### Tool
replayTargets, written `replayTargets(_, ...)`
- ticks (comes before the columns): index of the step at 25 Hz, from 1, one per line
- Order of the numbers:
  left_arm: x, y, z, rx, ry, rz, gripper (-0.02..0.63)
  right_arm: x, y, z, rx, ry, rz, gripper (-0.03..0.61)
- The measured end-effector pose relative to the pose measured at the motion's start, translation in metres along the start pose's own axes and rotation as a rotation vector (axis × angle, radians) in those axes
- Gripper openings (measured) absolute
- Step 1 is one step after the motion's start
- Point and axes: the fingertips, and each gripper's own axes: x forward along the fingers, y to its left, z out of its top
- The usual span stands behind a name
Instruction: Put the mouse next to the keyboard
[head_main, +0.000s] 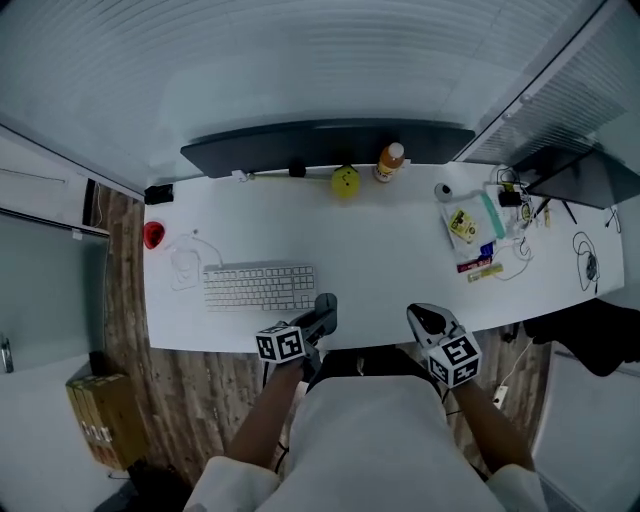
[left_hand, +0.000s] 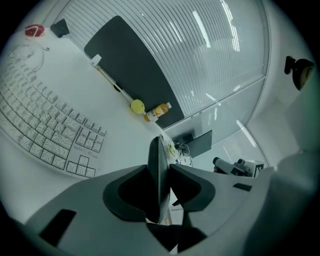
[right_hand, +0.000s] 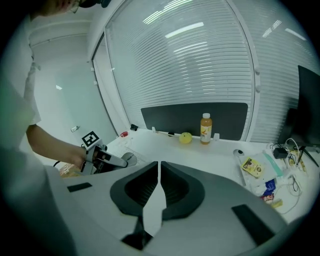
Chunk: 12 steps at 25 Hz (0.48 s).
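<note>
Left gripper (head_main: 326, 303) and right gripper (head_main: 424, 316) are both clenched on nothing at the worktop (head_main: 380, 250) near edge, with what I take for the mouse (head_main: 443, 190) far right, well apart from the keyboard (head_main: 260, 287), so this looks like the reach step; next, open the right gripper over the mouse.

White keyboard (head_main: 260, 287) noted on white desk (head_main: 400, 250); yellow ball (head_main: 346, 181), orange bottle (head_main: 389, 162) at one o'clock; red object (head_main: 153, 235) at ten o'clock.

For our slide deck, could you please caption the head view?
The left gripper and right gripper at the white desk's near edge, keyboard beside the left one.
</note>
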Motion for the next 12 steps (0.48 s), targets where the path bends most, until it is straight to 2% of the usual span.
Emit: replayTargets(12,0.041,0.031,0.005,0.011,0.034,0.100,0.149,0.009,0.005,-0.008,0.037,0.025,-0.010,0.038)
